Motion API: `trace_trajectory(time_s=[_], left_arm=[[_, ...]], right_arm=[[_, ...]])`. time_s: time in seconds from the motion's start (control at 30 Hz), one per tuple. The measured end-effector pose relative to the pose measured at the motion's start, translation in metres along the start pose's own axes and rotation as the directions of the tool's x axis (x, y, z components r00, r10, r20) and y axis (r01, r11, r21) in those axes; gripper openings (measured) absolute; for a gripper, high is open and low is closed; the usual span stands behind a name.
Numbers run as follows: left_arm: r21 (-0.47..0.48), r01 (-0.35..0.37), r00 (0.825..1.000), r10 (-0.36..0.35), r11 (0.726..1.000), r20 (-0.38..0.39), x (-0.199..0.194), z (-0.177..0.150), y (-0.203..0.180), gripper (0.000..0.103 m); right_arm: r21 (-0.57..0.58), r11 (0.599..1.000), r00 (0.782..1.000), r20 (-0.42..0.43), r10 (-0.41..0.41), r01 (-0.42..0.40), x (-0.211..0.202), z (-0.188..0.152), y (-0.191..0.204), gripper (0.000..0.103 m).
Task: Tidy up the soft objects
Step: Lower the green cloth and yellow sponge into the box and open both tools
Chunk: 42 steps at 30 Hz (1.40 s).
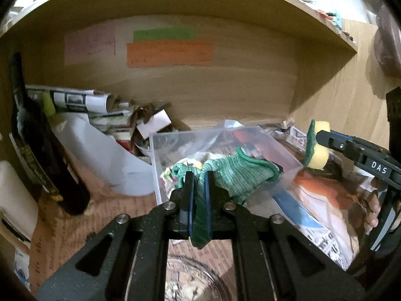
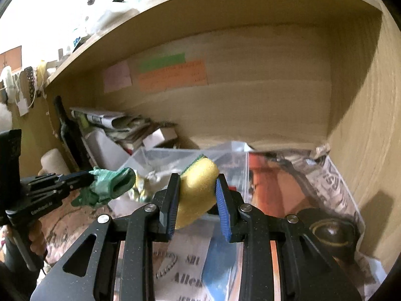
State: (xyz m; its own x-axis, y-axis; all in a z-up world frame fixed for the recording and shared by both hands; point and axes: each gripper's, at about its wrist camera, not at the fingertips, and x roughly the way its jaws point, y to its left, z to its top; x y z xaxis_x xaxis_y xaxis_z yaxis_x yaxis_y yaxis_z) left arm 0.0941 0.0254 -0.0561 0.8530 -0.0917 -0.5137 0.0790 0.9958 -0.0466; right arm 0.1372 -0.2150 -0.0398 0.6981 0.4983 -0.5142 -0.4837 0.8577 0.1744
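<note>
My left gripper (image 1: 199,183) is shut on a green knitted glove (image 1: 233,173) and holds it over the near edge of a clear plastic box (image 1: 160,155). From the right wrist view the left gripper (image 2: 87,176) and the glove (image 2: 110,185) hang left of the box (image 2: 150,155). My right gripper (image 2: 198,178) is shut on a yellow sponge (image 2: 198,183) with a green scouring side, just in front of the box. In the left wrist view the right gripper (image 1: 318,138) holds the sponge (image 1: 317,145) right of the box.
All sits in a wooden shelf compartment with coloured notes (image 1: 168,50) on the back wall. A dark bottle (image 1: 40,145), a white container (image 1: 100,155) and rolled papers (image 1: 75,97) stand left. Magazines (image 2: 288,183) and a dark round object (image 2: 330,233) lie right.
</note>
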Motion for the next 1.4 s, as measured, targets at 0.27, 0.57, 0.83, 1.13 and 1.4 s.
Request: trace_trajectory(time_s=[0.27,0.57,0.83,1.13,1.4], left_arm=[[-0.001,-0.037,0.999,0.037,0.999,-0.024,0.039,0.014,0.011,0.007],[0.016,-0.045,0.993,0.046,0.999,-0.11,0.087,0.006,0.01,0.007],[0.064,-0.052,0.988,0.06,0.997,-0.143,0.103,0.003,0.001,0.016],[0.038,-0.042,0.993,0.046,0.998,-0.108,0.083,0.007,0.002,0.049],[0.023,-0.023,0.999,0.024,0.999,-0.048,0.046,0.01,0.001,0.069]], right_arm=[[-0.04,0.998,0.998,-0.028,-0.051,0.049,0.032,0.007,-0.001,0.026],[-0.125,0.987,0.983,-0.14,-0.12,0.102,0.066,-0.009,-0.01,0.026],[-0.153,0.984,0.97,-0.21,-0.123,0.091,0.086,-0.018,-0.013,0.029],[-0.121,0.988,0.981,-0.157,-0.117,0.099,0.064,-0.011,-0.011,0.064],[-0.105,0.993,0.996,-0.061,-0.066,0.059,0.02,-0.001,0.002,0.081]])
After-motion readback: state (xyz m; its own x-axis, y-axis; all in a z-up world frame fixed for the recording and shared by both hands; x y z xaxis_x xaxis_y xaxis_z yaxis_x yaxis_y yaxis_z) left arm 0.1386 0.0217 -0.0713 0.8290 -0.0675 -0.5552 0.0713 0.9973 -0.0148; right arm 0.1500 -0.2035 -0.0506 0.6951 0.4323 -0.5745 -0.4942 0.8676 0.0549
